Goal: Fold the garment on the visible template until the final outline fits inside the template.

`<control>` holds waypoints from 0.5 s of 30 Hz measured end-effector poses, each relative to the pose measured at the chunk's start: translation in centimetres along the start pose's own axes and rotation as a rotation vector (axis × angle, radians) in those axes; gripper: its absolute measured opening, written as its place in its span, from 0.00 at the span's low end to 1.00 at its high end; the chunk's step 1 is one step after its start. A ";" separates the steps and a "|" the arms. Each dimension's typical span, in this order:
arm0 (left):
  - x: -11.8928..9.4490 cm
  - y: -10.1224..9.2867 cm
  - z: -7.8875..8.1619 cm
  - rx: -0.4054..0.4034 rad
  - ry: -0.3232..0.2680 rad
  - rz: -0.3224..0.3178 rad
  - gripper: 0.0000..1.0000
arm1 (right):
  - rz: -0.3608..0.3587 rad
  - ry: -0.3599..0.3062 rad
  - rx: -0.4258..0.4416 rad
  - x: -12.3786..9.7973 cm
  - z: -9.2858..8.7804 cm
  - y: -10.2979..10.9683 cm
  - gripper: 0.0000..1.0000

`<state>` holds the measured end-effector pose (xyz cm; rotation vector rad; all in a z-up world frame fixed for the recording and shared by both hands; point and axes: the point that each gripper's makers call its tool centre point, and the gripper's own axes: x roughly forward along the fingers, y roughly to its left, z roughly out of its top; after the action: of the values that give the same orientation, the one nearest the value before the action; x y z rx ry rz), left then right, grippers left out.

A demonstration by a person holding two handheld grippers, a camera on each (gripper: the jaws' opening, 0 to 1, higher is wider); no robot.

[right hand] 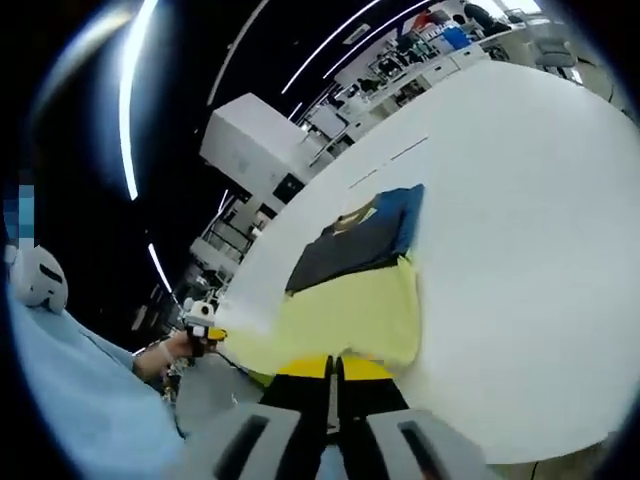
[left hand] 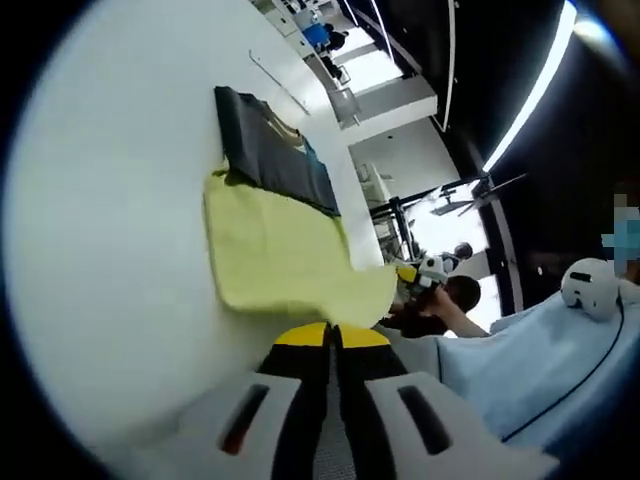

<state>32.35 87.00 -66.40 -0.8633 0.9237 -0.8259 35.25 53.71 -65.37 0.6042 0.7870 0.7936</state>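
Both hand-held grippers' jaws, left (left hand: 333, 335) and right (right hand: 333, 368), pressed together, apparently empty, near yellow template (left hand: 285, 255) under dark garment (left hand: 272, 150).

1. the left claw (left hand: 336, 335) rises from the bottom of the left gripper view, its two yellow-tipped jaws pressed together with no gap between them.
2. the right claw (right hand: 333, 367) stands the same way in the right gripper view, jaws closed and nothing gripped.
3. a light blue sleeve (right hand: 70, 390) shows at the lower left of the right gripper view.
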 end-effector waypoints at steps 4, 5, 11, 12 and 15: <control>0.6 -0.5 4.1 0.007 -0.112 -0.027 0.00 | 0.020 -0.072 -0.004 1.3 4.0 0.1 0.00; 0.7 -0.6 5.0 0.014 -0.136 -0.031 0.00 | 0.028 -0.090 -0.002 1.8 5.3 0.1 0.00; 1.9 -0.9 11.8 -0.025 -0.276 -0.073 0.00 | 0.038 -0.157 -0.002 4.6 10.4 -1.2 0.00; 2.3 -0.8 12.6 -0.012 -0.275 -0.072 0.00 | 0.037 -0.171 0.018 5.0 11.1 -1.7 0.00; 3.0 -0.2 14.3 0.003 -0.275 -0.062 0.00 | 0.032 -0.184 0.026 6.2 13.1 -3.3 0.00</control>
<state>46.36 88.00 -62.28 -0.9796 0.6568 -0.7387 49.83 54.44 -62.73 0.7037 0.6208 0.7458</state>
